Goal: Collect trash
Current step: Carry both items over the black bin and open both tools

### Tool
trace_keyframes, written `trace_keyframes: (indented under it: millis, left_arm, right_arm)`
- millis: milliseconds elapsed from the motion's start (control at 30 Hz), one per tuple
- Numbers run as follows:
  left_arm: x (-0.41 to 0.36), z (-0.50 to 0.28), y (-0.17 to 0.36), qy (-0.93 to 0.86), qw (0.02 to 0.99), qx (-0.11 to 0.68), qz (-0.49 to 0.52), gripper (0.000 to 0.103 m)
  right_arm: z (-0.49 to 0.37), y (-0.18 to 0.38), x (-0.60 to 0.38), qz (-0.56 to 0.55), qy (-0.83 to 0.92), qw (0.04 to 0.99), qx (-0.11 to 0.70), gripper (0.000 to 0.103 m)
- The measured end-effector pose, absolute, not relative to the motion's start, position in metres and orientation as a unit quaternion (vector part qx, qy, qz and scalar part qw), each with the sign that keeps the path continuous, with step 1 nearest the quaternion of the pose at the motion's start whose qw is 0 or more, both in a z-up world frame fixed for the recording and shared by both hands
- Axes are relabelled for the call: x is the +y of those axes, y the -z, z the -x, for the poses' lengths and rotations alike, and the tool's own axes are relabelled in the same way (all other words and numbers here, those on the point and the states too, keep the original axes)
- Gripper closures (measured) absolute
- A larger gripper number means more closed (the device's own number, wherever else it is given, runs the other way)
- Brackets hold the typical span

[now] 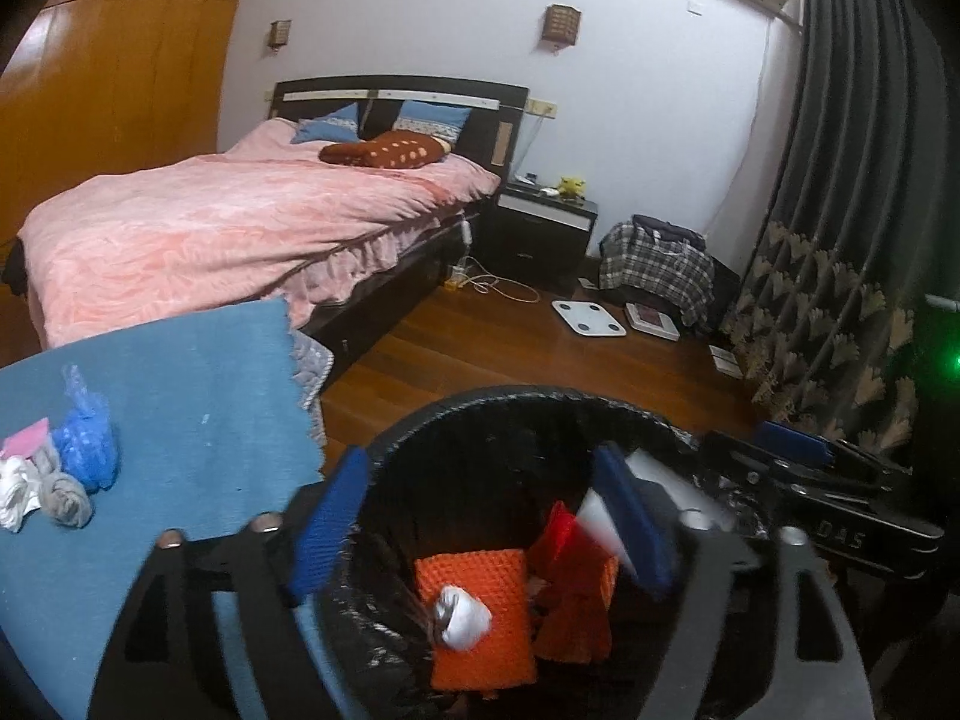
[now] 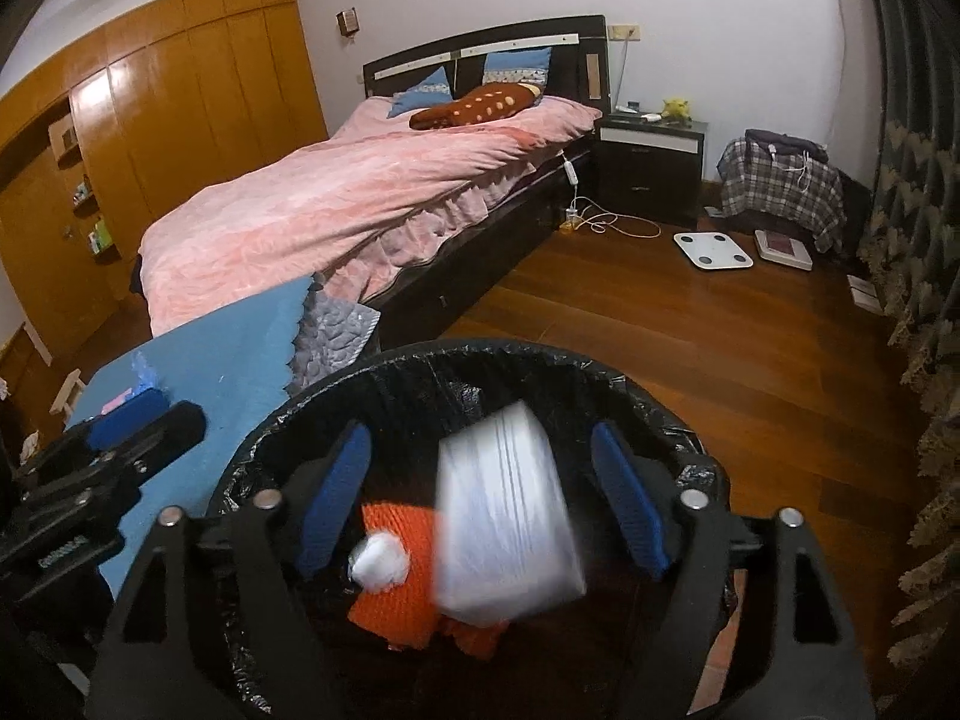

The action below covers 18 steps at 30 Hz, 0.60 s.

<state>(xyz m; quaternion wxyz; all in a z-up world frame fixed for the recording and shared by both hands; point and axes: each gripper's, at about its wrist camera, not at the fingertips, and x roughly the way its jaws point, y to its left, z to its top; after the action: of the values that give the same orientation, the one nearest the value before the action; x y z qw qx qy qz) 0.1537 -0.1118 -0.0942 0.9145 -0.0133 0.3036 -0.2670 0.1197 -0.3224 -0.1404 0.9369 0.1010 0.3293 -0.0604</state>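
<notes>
A black-lined trash bin [image 1: 480, 402] [image 2: 336, 384] stands beside the blue-covered table [image 1: 198, 408]. My left gripper [image 1: 480, 519] is open over the bin, and a blurred red-and-white scrap [image 1: 585, 519] is close by its right pad. My right gripper [image 2: 480, 501] is open over the same bin. A blurred white packet [image 2: 504, 510] is loose between its fingers and touches neither pad. Orange foam netting [image 1: 480, 618] [image 2: 396, 564] and a white wad [image 1: 465, 618] [image 2: 378, 561] lie in the bin. On the table lie a blue plastic scrap [image 1: 84, 444], a pink piece [image 1: 27, 438], a grey wad [image 1: 66, 495] and a white wad [image 1: 15, 492].
A bed with a pink cover [image 1: 210, 228] stands behind the table. A black nightstand [image 1: 540, 228], a white scale [image 1: 588, 318], a plaid-covered pile [image 1: 657, 270] and cables lie along the far wall. Dark curtains [image 1: 840, 240] hang at the right over wooden floor [image 2: 720, 372].
</notes>
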Motion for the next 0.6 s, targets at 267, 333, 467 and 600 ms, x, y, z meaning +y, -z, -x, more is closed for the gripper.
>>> trace_keyframes:
  millis: [267,333,467,600]
  left_arm:
    - [-0.071,-0.152,0.088,0.215,0.932,0.291,0.01,0.007]
    - [-0.059,-0.152,0.087,0.2,0.936,0.29,0.013,0.006]
    - [-0.033,-0.15,0.087,0.176,0.941,0.289,0.02,0.006]
    - [-0.006,-0.15,0.087,0.152,0.945,0.288,0.022,0.006]
  right_arm:
    - [-0.12,0.133,-0.307,-0.105,0.045,0.942,0.315,0.009]
    - [-0.123,0.131,-0.299,-0.099,0.039,0.944,0.313,0.008]
    - [-0.129,0.127,-0.28,-0.085,0.023,0.945,0.315,0.007]
    - [-0.137,0.124,-0.263,-0.079,0.006,0.945,0.317,0.007]
